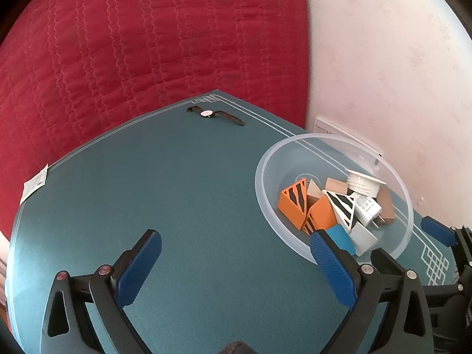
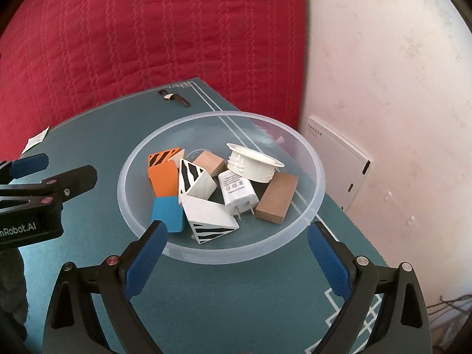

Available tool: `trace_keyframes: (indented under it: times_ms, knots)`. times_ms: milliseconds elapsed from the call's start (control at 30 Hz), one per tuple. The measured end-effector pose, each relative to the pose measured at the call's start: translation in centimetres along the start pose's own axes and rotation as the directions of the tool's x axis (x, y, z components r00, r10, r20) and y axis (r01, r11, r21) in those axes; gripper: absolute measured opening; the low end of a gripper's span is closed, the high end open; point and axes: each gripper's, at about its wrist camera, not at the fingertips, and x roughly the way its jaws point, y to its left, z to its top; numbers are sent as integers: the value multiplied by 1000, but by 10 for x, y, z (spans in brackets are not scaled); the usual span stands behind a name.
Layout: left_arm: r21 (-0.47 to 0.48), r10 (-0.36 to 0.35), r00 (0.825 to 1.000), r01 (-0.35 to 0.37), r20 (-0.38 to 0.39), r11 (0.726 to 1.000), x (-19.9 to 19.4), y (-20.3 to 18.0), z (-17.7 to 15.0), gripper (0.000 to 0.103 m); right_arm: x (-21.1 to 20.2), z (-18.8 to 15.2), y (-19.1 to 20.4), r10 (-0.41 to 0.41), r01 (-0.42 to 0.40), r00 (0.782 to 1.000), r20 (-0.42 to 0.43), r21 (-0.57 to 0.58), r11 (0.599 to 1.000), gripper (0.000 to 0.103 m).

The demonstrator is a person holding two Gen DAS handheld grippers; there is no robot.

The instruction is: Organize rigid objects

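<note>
The sorting is looking nearly finished: the wide translucent plastic bowl [image 2: 312,159] is sitting on the teal mat-covered desk [image 1: 183,194] near its right edge and is already holding the heap of rigid pieces, among them orange blocks with black stripes [image 2: 162,174], white wedges with black stripes [image 2: 206,212], a brown wooden block [image 2: 277,197], a white ribbed plastic cap [image 2: 253,162], a blue block [image 2: 168,214] and a white plug-in charger [image 2: 239,190]. What seems to be remaining is the dark-strapped wristwatch [image 1: 211,114], lying alone at the far corner of the desk, well apart from the bowl. The right claw [image 2: 236,236] is hovering just before the bowl's near rim, spread wide and holding nothing; the left claw [image 1: 236,244] is likewise gaping empty over bare mat. Behind the desk a red quilted bedspread [image 1: 147,44] is filling the background, a pale wall [image 2: 383,73] is standing to the right, and a small white paper tag [image 1: 34,182] is resting at the desk's left edge.
</note>
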Motion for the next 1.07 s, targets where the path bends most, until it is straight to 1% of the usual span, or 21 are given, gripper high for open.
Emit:
trace_keyframes:
  times_ms: [367, 500, 600, 1067]
  knots:
    - [17, -6, 1000, 6, -20, 1000, 1, -9, -4, 102, -2, -2, -2, 0, 0, 1000, -2, 0, 1000, 97]
    - [18, -23, 999, 23, -36, 1000, 4, -10, -5, 102, -3, -5, -3, 3, -3, 1000, 2, 4, 1000, 97]
    - [28, -17, 999, 19, -42, 999, 5, -13, -6, 102, -1, -5, -4, -3, 3, 1000, 9, 1, 1000, 97]
    - [45, -17, 999, 19, -38, 999, 9, -13, -6, 102, 4, -2, -6, -1, 1, 1000, 11, 2, 1000, 97]
